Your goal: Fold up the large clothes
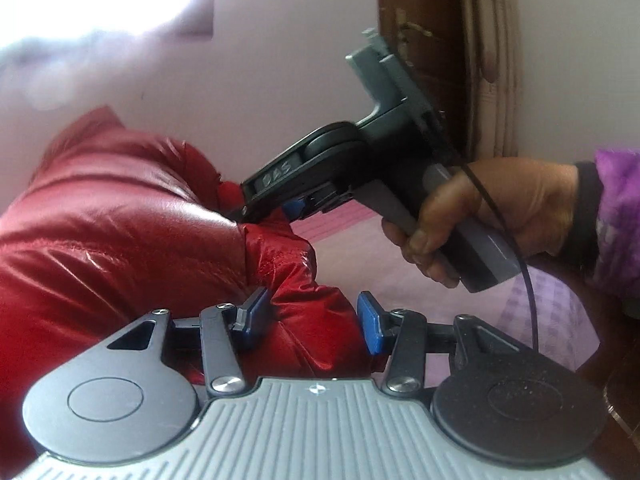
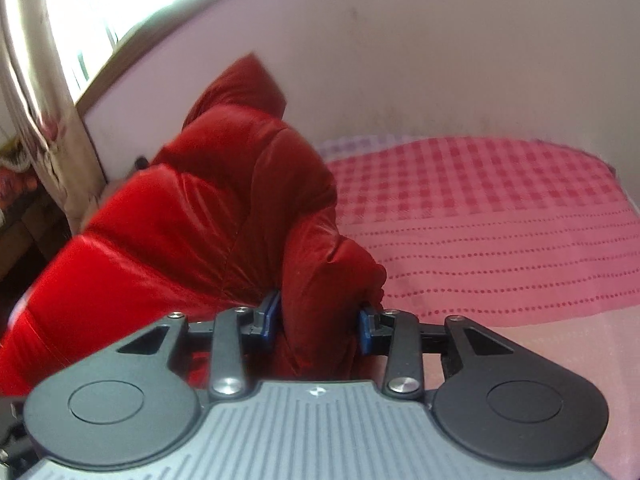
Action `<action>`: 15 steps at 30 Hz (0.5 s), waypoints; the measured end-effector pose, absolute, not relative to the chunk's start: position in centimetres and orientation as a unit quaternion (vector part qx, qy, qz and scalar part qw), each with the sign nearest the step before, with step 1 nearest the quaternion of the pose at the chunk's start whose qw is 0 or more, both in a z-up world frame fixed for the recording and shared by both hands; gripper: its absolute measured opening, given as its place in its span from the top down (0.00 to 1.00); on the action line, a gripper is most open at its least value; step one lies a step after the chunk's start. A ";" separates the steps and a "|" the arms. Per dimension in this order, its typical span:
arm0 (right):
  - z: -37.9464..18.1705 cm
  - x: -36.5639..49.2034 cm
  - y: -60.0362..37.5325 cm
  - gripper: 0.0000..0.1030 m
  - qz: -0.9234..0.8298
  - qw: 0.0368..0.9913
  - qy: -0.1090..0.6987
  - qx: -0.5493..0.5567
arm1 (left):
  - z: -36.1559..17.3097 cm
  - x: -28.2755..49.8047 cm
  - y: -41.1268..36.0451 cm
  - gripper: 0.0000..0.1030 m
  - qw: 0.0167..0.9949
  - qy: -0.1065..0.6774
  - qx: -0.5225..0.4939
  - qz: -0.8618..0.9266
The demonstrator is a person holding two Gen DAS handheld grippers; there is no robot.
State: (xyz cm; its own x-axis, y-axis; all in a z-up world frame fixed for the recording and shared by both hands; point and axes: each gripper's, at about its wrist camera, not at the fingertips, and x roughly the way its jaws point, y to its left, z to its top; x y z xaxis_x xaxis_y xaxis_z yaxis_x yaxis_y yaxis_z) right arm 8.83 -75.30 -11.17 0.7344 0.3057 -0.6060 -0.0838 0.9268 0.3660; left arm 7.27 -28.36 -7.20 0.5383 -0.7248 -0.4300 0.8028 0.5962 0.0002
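While both grippers bite into it, the red puffer jacket [image 2: 192, 216] hangs bunched over the bed, its pointed hood [image 2: 248, 84] up toward the pale wall [image 2: 440, 48] and its body running down and toward the cameras, so the long axis slants from hood at the top to the pinched part at the bottom. Look at the right gripper [image 2: 320, 324]: its blue pads [image 2: 270, 316] press in from both sides on a thick fold of the shiny fabric, clamped firmly. Over at the left gripper [image 1: 314, 320], a padded bulge of the jacket sits between the blue pads [image 1: 368, 324]; the left one digs into the cloth, the right one stands just beside it, and whether it presses I cannot tell. From the left wrist view the other gripper reaches in sideways, held by a hand [image 1: 492, 216] with a purple sleeve [image 1: 616, 216], its tip buried in the red fabric. Beneath lies a pink checked bedspread [image 2: 480, 200], with a curtain [image 2: 48, 120] at the bright window on the left.
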 end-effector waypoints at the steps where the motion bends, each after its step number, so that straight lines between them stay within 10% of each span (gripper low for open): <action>1: -11.3 8.9 -75.8 0.58 0.098 0.915 0.350 0.173 | -7.2 7.6 -28.4 0.54 0.871 0.205 0.093 -0.438; 15: 1.7 9.3 -70.6 0.52 0.142 0.948 0.265 0.105 | -7.8 7.9 -28.6 0.51 0.873 0.215 0.073 -0.431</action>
State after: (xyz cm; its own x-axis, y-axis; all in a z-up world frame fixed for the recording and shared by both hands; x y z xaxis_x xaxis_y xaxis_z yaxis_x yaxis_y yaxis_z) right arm 9.28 -70.59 1.66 0.8187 0.3255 -0.4731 -0.2144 0.9375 0.2740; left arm 7.86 -28.61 -7.85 0.5355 -0.7216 -0.4389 0.7848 0.6172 -0.0572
